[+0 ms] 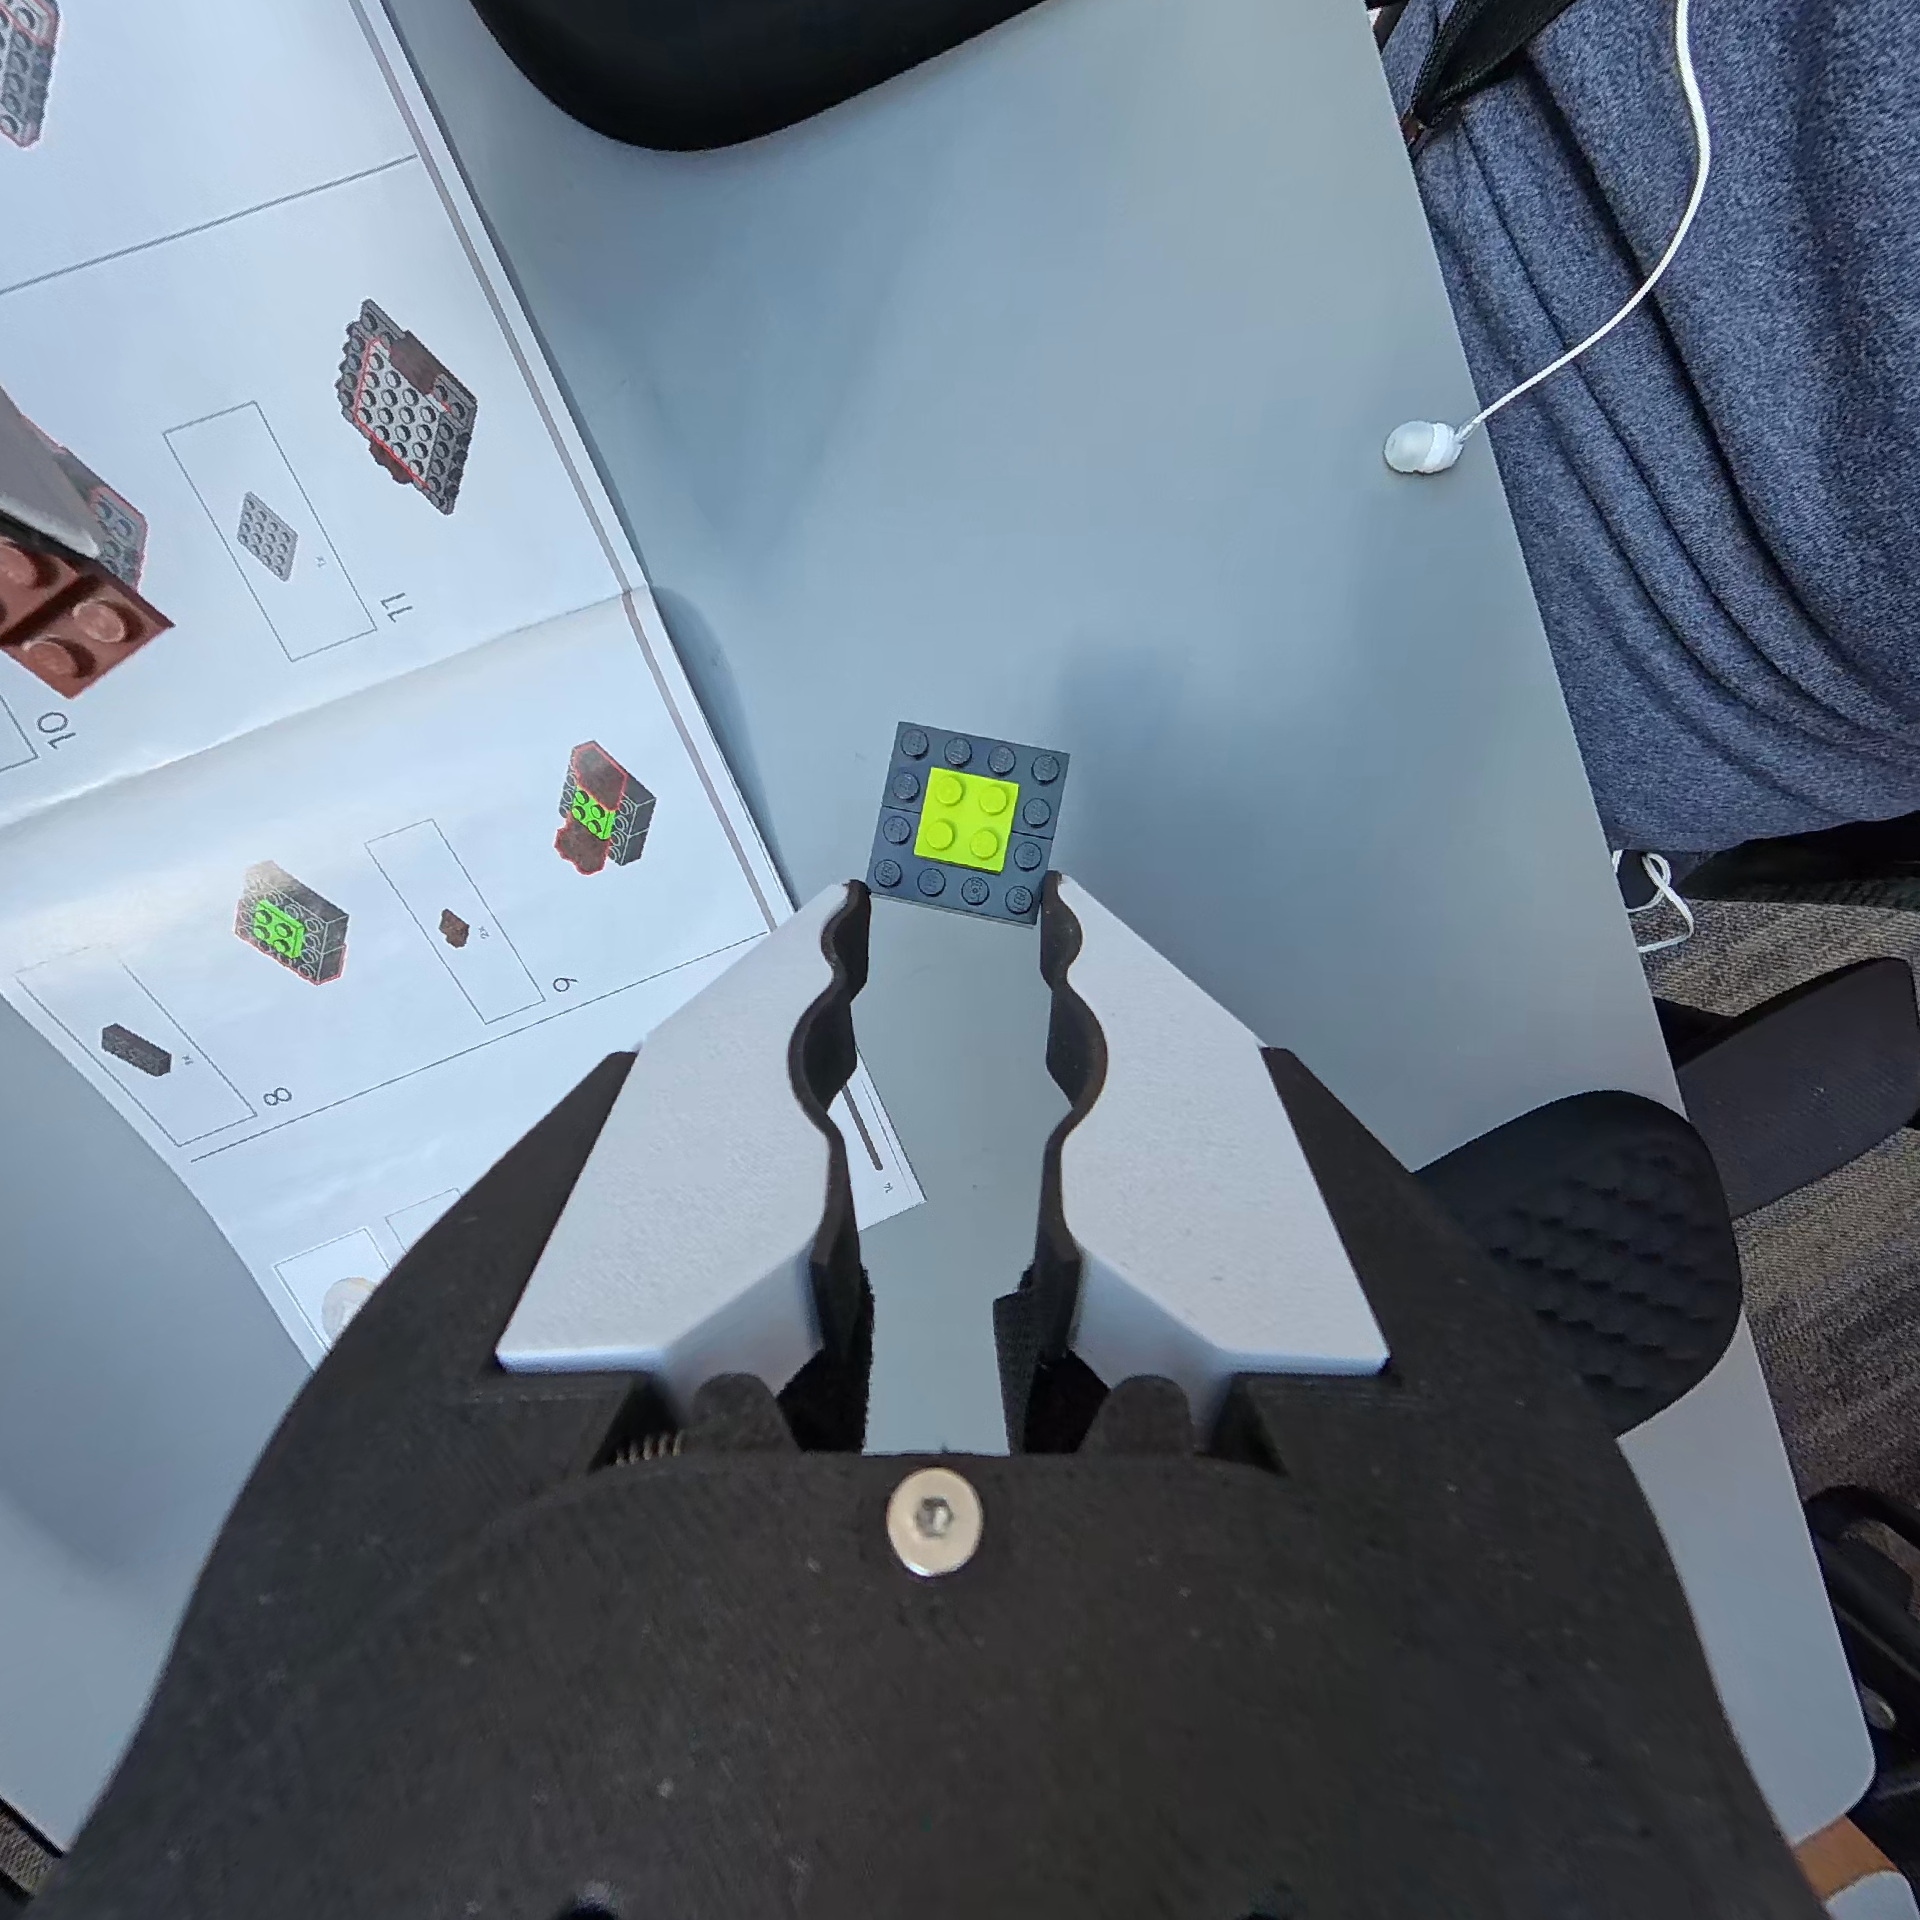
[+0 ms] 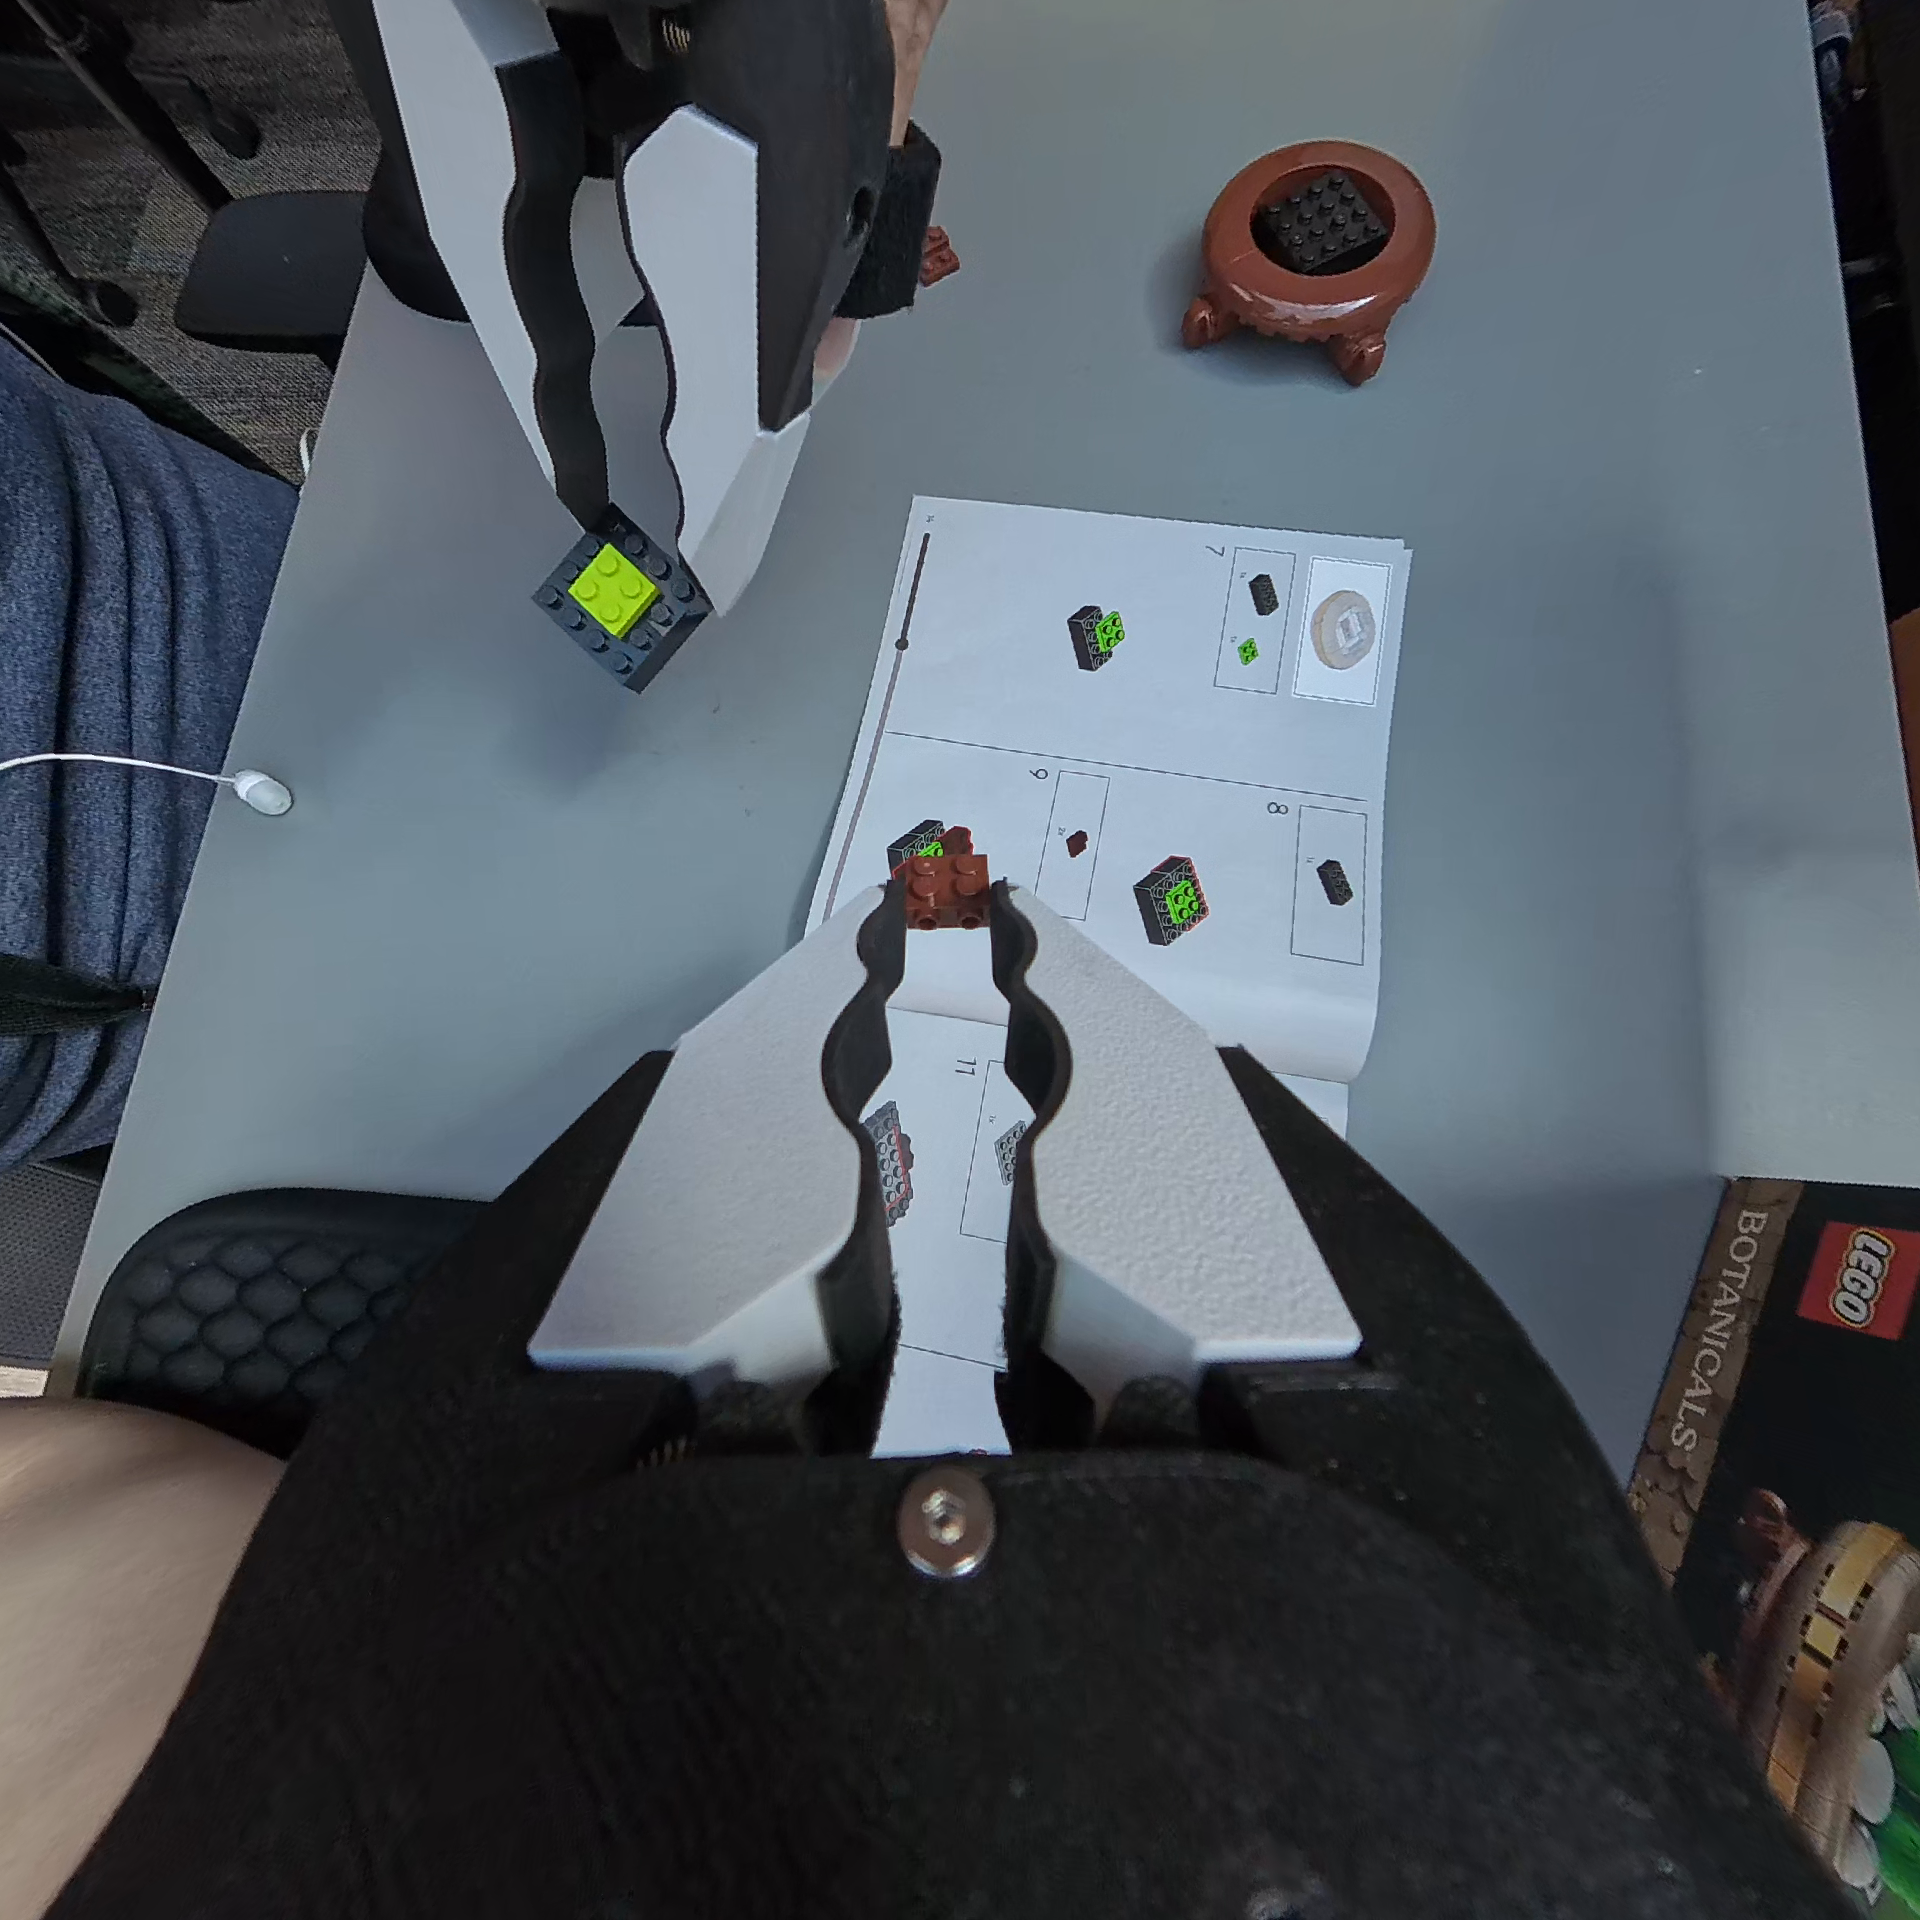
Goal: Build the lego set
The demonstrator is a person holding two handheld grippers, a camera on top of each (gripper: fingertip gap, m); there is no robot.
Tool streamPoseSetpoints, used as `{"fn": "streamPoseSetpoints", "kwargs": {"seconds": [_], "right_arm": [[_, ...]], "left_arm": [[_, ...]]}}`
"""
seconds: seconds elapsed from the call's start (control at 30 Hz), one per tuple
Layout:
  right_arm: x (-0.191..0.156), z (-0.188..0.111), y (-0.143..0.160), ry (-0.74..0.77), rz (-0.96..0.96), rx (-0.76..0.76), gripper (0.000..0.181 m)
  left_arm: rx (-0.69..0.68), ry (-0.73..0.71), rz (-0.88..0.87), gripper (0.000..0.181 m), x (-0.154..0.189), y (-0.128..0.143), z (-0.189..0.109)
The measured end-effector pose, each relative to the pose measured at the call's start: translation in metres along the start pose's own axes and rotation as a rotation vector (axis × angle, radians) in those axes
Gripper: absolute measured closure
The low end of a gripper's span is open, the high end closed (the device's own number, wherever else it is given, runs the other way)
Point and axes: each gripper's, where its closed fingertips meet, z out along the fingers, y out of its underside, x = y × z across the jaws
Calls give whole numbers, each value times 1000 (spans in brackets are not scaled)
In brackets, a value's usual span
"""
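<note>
The right gripper [image 2: 945,902] is clenched on a small brown bracket [image 2: 945,889], pinched between its tips with the top studs facing the camera and more studs along its near side; the left gripper [image 1: 956,896] grips the dark block [image 1: 968,821] by its near edge, the lime plate [image 1: 966,819] seated in the middle of the studded face. In the right wrist view the block [image 2: 623,601] hangs in the left gripper's [image 2: 634,520] tips above the table [image 2: 468,935], clear of it, tilted.

Taking the manual [image 2: 1143,790] as the landmark: the bracket hovers over its near-left part, above a printed step that shows brown pieces joined to the dark-and-lime block; the block is held well to the manual's left, off the page; a round brown pot [image 2: 1317,249] with a black studded piece inside stands beyond the manual's far edge; a second brown piece [image 2: 940,255] lies beyond the manual too, half hidden by the left gripper; the set's box [image 2: 1808,1455] lies at the manual's near-right corner.

The step in hand looks like fixing the bracket to the block — both parts are lifted, well apart, not yet mated. The next move calls for bringing the two together, squaring the bracket against the block's side or edge as the page shows, then a firm press; the left grip is only on one edge, so the block could pivot under the push.
</note>
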Motion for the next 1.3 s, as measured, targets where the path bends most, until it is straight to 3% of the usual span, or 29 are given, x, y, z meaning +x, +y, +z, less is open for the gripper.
{"fn": "streamPoseSetpoints", "kwargs": {"seconds": [0.73,1.07,1.3], "right_arm": [[-9,10,-13,3,-43,-23,166],[-50,24,-75,56,-7,129,167],[-100,56,-79,175,42,202,166]], "left_arm": [[54,-28,-30,150,10,7,-3],[93,-75,-136,150,19,25,-14],[163,-143,-206,150,26,31,-12]]}}
